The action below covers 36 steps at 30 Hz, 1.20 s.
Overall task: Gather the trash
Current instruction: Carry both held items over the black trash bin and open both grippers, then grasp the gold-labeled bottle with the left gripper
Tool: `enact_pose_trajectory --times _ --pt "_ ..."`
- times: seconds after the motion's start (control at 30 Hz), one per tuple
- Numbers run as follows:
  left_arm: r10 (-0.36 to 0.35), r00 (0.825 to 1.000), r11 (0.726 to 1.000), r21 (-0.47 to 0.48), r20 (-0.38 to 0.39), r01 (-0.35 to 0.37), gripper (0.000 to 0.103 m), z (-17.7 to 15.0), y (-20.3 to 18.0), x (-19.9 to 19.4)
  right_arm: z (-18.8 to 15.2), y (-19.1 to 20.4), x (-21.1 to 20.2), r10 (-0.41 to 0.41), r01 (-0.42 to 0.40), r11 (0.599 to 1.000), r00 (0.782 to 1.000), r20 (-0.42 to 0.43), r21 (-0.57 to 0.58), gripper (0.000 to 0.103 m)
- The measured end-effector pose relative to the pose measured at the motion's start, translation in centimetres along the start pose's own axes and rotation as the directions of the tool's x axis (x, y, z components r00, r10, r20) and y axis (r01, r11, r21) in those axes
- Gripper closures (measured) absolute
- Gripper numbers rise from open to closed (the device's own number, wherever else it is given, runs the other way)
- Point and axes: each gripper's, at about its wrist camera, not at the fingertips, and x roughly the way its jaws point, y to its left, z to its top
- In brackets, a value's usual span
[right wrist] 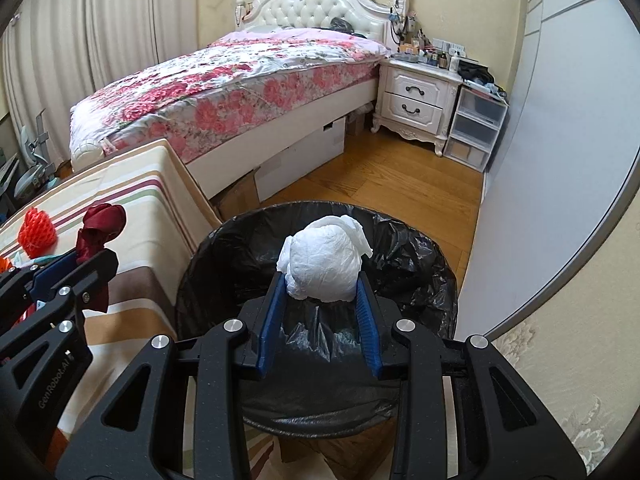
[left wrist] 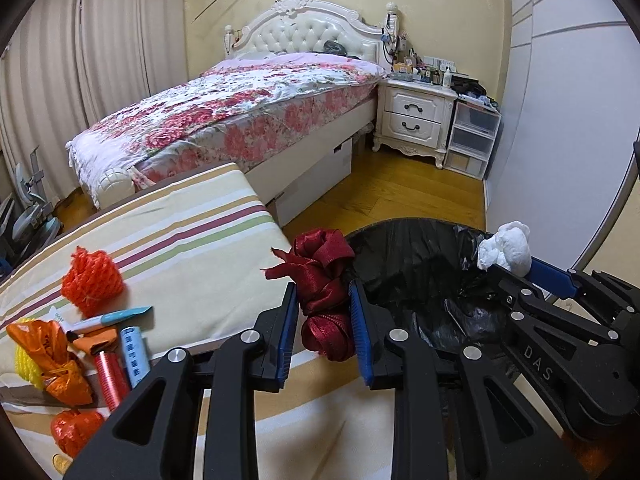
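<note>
Two pieces of trash are already off the table and in the grippers. The right gripper (right wrist: 320,296) pinches a crumpled white tissue ball (right wrist: 324,266) between its blue pads, and it hangs directly above the open mouth of the black-lined bin (right wrist: 416,248), so that piece looks ready to fall straight down once the fingers part. The left gripper (left wrist: 323,320) is clamped on a bundle of dark red ribbon (left wrist: 322,280), whose long axis runs away from the camera along the fingers. That bundle sits over the near right corner of the striped table (left wrist: 192,240), just beside the bin's left rim and not yet over the opening, so the bin lies to its right and a short sideways carry seems to be what it needs. Of the two, the right gripper is clearly the one placed to release first. Far to the left on the table more waste waits: an orange mesh net (left wrist: 91,280), a pen (left wrist: 114,316), small tubes, and orange and yellow wrappers (left wrist: 52,360), all nearer the left gripper.
</note>
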Motion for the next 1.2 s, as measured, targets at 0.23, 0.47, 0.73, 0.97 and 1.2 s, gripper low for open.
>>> enact_pose_trajectory --times 0.23,0.47,0.73,0.97,1.2 --pt "-0.004 1.000 0.999 0.032 -0.028 0.005 0.076 0.4 -1.4 1.8 0.2 -1.2 1.3 0.000 0.001 1.000 1.000 -0.016 0.031 0.068" --pt "0.008 1.000 1.000 0.003 -0.029 -0.008 0.042 0.8 -1.0 2.2 0.4 -2.1 1.6 -0.028 0.028 0.998 1.000 -0.005 0.056 0.054" --pt "0.020 1.000 1.000 -0.009 -0.020 -0.020 0.030 0.9 -0.9 1.8 0.5 -2.8 1.2 -0.040 0.040 0.996 0.999 0.003 0.085 0.050" --pt "0.044 0.999 0.999 -0.017 -0.008 -0.044 0.028 0.0 0.2 -0.3 -0.2 -1.8 -0.4 -0.016 0.015 0.997 1.000 0.012 0.069 0.045" --pt "0.097 0.995 0.994 -0.044 -0.021 -0.098 0.028 -2.2 2.2 -3.2 -1.9 0.7 -2.7 0.030 -0.030 0.999 0.999 0.011 0.026 0.044"
